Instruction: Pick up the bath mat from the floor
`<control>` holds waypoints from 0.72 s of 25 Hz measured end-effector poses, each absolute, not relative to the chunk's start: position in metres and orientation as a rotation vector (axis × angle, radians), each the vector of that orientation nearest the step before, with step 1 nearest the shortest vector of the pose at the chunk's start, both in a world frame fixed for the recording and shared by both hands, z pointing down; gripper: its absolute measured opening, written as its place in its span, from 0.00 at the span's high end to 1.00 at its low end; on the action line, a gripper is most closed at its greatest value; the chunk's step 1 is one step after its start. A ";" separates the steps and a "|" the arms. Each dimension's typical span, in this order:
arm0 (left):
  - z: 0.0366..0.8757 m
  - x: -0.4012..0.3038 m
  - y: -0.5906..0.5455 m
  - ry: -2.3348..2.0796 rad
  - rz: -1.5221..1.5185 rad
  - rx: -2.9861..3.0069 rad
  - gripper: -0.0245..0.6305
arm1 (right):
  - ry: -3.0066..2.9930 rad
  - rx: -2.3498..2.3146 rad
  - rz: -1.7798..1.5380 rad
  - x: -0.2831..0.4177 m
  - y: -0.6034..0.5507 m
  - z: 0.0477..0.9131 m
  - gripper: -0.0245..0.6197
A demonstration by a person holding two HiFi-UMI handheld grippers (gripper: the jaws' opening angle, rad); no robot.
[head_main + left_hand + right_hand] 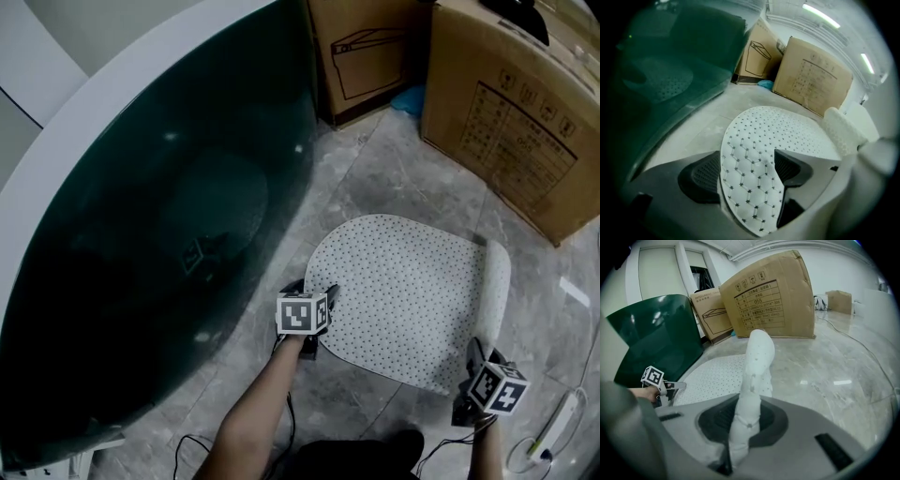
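Mat [403, 300] lies on the grey floor [375, 178] right below me, beside the dark green tub [141, 244]. Nearest, my right gripper [743, 420] has its jaws closed tight on the mat's near right corner, and the pinched edge stands up in a fold from between them. My left gripper [747, 171] is at the near left edge with its jaws spread wide; that edge sits between them, but neither pad clamps it. Further out the mat lies flat, its right side curled over in a roll. Beyond it stand a big box [506, 122] on the right and a smaller box [361, 52] by the tub, something blue [408, 98] between them.
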State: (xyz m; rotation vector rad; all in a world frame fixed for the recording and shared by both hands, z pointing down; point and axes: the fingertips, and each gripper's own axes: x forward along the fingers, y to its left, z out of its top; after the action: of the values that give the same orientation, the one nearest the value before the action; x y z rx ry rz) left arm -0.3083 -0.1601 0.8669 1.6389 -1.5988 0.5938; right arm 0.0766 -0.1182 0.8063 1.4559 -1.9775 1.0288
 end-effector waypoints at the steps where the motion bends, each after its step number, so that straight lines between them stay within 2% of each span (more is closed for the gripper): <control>1: 0.866 -0.304 -0.160 -1.593 0.589 1.643 0.43 | -1.979 1.456 1.027 0.077 -0.118 0.806 0.91; 6: 0.868 -0.282 -0.159 -1.516 0.659 1.707 0.43 | -1.988 1.442 1.020 0.074 -0.119 0.808 0.91; 10: 0.869 -0.247 -0.158 -1.414 0.687 1.771 0.52 | -1.974 1.456 1.024 0.075 -0.119 0.811 0.91; 12: 0.868 -0.230 -0.156 -1.383 0.699 1.783 0.62 | -1.970 1.462 1.029 0.075 -0.119 0.811 0.91; 13: 0.867 -0.222 -0.155 -1.374 0.695 1.785 0.73 | -1.967 1.468 1.031 0.077 -0.119 0.811 0.91; 15: 0.864 -0.208 -0.154 -1.375 0.671 1.780 0.86 | -1.959 1.485 1.034 0.081 -0.119 0.811 0.91; 18: 0.852 -0.197 -0.155 -1.370 0.598 1.753 0.92 | -1.945 1.511 1.031 0.087 -0.118 0.807 0.91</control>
State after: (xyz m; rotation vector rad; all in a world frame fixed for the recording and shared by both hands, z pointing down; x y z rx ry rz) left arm -0.1970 -0.1545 0.8522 1.7529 -1.3703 0.5985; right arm 0.0871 -0.1176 0.8073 1.5113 -1.9450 1.0305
